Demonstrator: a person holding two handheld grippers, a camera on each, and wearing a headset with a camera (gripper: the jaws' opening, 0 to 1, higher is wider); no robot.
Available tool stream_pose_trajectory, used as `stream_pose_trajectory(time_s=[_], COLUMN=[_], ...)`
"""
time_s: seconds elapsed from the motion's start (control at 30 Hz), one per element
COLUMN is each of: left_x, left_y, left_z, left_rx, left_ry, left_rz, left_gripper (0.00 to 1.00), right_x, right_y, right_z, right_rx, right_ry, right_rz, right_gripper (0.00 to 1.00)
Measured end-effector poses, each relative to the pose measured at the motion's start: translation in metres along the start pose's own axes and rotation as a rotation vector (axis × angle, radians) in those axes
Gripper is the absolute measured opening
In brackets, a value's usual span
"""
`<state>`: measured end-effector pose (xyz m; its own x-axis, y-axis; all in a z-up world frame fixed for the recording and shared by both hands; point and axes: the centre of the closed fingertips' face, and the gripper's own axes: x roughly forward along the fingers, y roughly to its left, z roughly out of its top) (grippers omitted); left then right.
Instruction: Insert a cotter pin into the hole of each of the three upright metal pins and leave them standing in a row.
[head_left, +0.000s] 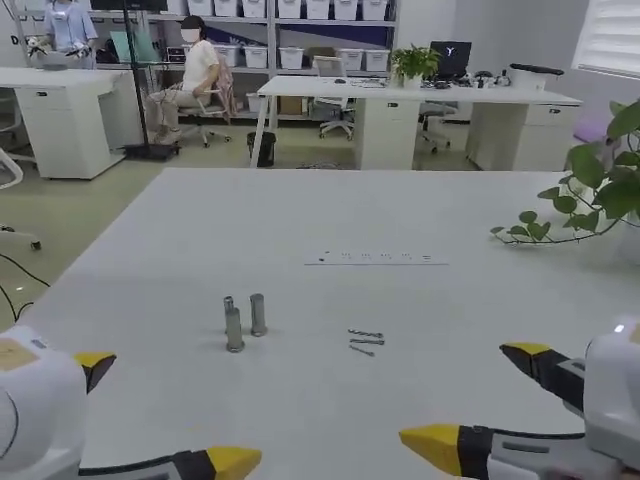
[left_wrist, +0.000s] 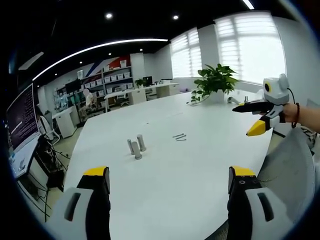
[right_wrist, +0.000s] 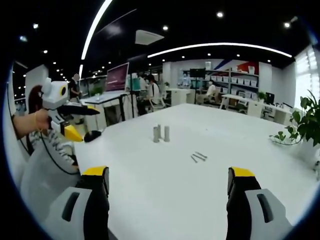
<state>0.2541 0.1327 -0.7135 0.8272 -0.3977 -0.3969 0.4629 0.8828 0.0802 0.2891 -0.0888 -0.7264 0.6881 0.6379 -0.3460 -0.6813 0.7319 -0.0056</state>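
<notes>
No pin is fitted yet: left gripper (head_left: 165, 412) and right gripper (head_left: 465, 395) hover near the table (head_left: 420, 210) edge, jaws spread and empty, while three metal pins (head_left: 243, 320) stand clustered mid-table, cotter pins (head_left: 364, 341) lying near them, so next one cotter pin probably needs a fine pinch

Nothing can be read as a word or number. Pale strip (head_left: 375, 258) on the white table (head_left: 200, 230): a row of small dark marks, too small to read. Dark monitor (head_left: 450, 57) on the far desk (head_left: 330, 90): a white Y-shaped mark. In the left gripper view, a screen (left_wrist: 21, 122): lines of text, blurred.
</notes>
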Motion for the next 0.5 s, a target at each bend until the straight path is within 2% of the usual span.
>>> stream_pose_trajectory(time_s=[0.4,0.5], left_x=[0.004,0.007], left_y=[0.01,0.015], left_z=[0.0,-0.002], left_rx=[-0.028,-0.019], left_ry=[-0.006,0.01], left_rz=[-0.001,0.003], left_gripper=[0.99,0.95], right_x=[0.004,0.005], right_y=[0.004,0.005], right_z=[-0.002,-0.001], right_rx=[-0.009,-0.01], right_ry=[0.008,0.009], right_rz=[0.01,0.014], right_gripper=[0.99,0.98])
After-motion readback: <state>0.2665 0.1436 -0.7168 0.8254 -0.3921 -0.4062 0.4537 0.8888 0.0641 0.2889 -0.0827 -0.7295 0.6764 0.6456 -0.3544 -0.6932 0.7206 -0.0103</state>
